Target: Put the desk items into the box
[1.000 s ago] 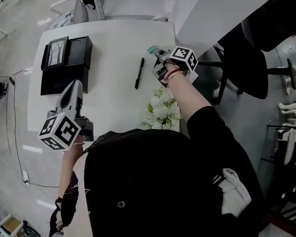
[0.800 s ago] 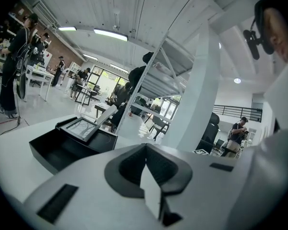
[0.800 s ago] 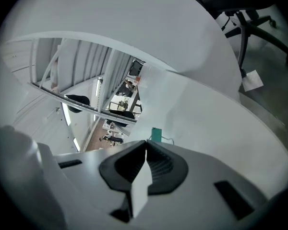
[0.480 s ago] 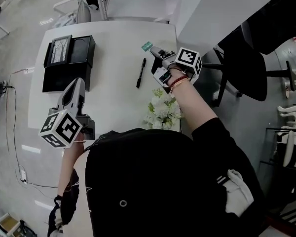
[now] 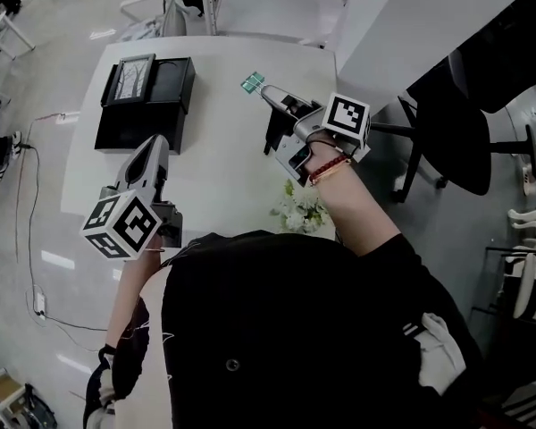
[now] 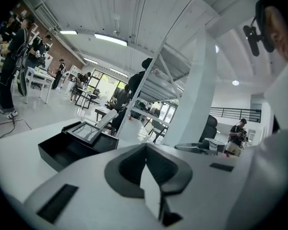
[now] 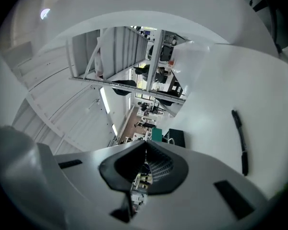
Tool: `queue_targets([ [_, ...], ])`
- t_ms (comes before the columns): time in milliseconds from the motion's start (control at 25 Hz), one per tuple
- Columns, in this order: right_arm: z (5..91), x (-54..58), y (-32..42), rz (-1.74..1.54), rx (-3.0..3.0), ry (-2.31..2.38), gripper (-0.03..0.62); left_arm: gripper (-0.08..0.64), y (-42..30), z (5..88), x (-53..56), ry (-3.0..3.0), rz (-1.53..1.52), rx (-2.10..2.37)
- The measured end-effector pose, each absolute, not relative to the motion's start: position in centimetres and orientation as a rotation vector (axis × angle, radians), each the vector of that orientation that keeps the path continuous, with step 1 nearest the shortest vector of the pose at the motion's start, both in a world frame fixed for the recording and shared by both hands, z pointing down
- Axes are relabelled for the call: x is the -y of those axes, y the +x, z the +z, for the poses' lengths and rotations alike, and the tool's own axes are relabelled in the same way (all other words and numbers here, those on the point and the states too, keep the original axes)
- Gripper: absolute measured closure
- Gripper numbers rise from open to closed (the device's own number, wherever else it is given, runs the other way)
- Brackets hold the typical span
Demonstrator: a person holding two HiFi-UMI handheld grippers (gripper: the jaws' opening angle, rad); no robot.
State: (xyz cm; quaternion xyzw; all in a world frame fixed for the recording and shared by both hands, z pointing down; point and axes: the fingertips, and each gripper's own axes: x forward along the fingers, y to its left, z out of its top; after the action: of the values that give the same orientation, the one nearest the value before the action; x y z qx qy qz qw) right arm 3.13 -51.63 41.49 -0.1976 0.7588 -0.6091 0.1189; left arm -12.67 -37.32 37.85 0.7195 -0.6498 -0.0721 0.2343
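Two grippers are over a white table (image 5: 219, 164) that carries an open black box (image 5: 138, 130). The left gripper (image 5: 157, 147) hovers just in front of the box, on the person's side. Its jaws are pressed together with nothing between them. The right gripper (image 5: 266, 93) is well to the right of the box, about level with the box's far end. Its jaws are clenched on a small green item (image 5: 252, 83), held at their tips and outside the box.

One picture frame (image 5: 132, 78) rests at the far left part of the box, and from the left gripper view it looks tilted. A black pen (image 7: 240, 145) lies on the table to the right of the box, just beside the right gripper. A bunch of white flowers (image 5: 299, 211) stands farther right of the box and nearer the person, close under the right forearm.

The only print in view is the black-and-white square markers on the left cube (image 5: 121, 226) and the right cube (image 5: 348, 119).
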Motion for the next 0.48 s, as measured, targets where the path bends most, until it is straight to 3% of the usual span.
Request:
queue_targets([
  [480,39.2,44.1,-4.6,-1.776,-2.336,-0.421,0.581,0.549,-16.7,37.8,33.4,1.960,-0.272,1.790],
])
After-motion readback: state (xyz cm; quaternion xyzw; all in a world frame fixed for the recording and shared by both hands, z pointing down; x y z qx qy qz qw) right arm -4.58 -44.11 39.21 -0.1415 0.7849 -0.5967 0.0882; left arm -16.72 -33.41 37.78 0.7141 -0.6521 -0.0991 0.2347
